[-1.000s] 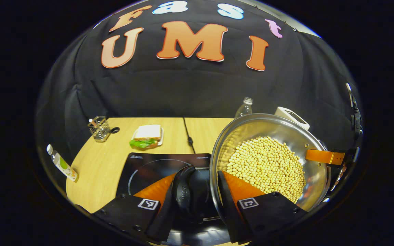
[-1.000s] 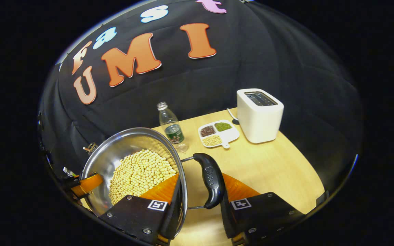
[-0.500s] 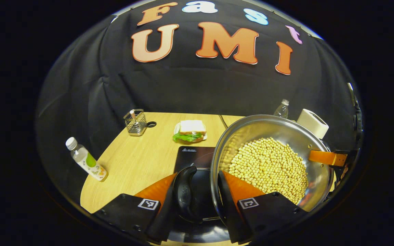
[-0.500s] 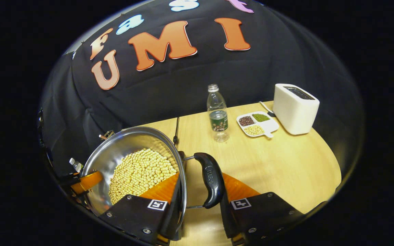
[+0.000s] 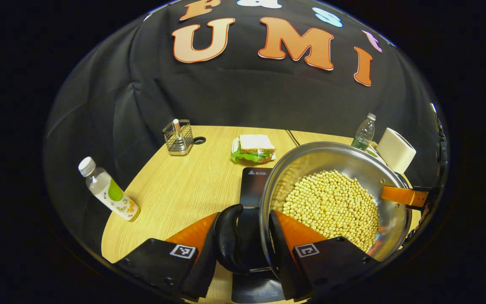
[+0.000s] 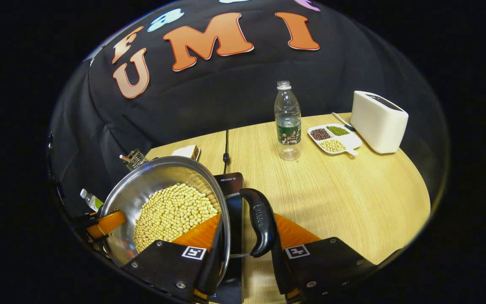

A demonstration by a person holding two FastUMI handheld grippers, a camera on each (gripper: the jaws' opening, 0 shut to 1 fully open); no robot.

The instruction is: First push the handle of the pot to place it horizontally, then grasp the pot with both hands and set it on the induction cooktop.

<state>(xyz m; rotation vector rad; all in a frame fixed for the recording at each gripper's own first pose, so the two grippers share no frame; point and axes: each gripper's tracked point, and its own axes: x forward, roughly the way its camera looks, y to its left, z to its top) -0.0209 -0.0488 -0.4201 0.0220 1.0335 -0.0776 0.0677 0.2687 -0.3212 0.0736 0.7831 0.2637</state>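
- With the pot (image 5: 331, 198) carried between both hands, we have each set of fingers clamped on a side handle: the left gripper (image 5: 243, 247) grasps the left handle (image 5: 228, 238), with one finger outside it and the other reaching inside the rim.
- Likewise the right gripper (image 6: 247, 249) is closed on the right handle (image 6: 260, 221).
- We see the pot raised over the near edge of the cooktop (image 5: 253, 188), partly over the worktop (image 5: 184, 185).
- We judge it heavy: stiff steel, well filled with loose beans (image 5: 331, 207) that could shift or spill if it tips.
- We should keep the rim level and both grips even; the smooth handles might slip.
- A sandwich (image 5: 253, 148) and a bottle (image 6: 288, 120) stand well apart.
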